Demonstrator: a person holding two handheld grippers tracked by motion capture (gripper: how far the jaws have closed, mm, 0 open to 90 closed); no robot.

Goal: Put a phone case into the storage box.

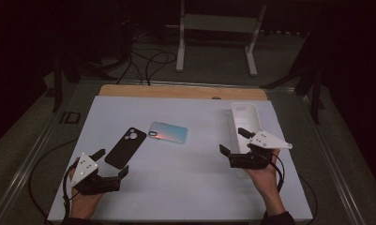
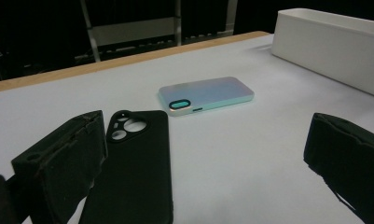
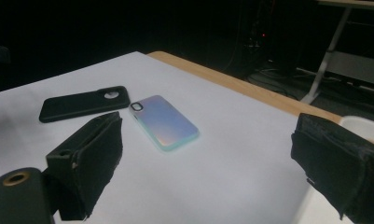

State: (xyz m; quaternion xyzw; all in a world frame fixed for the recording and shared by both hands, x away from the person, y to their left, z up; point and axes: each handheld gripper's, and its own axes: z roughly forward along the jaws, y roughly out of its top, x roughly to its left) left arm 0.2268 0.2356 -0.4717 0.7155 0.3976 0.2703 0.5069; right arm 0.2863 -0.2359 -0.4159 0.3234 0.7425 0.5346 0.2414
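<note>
A black phone case [image 1: 125, 147] [image 2: 131, 172] [image 3: 84, 103] lies flat on the white table top, left of centre. Beside it, to its right, lies an iridescent blue-pink phone case [image 1: 168, 131] [image 2: 205, 94] [image 3: 165, 121], back up. My left gripper [image 1: 111, 162] [image 2: 208, 163] is open near the front left, just short of the black case, with nothing between its jaws. My right gripper [image 1: 231, 140] [image 3: 208, 163] is open at the right, next to the white tray [image 1: 245, 114] [image 2: 329, 44], and holds nothing.
The white sheet [image 1: 185, 187] covers the table, with a wooden edge [image 1: 181, 91] at the far side. Behind the table stand a white frame [image 1: 218, 28] and loose cables [image 1: 143, 61] on the floor.
</note>
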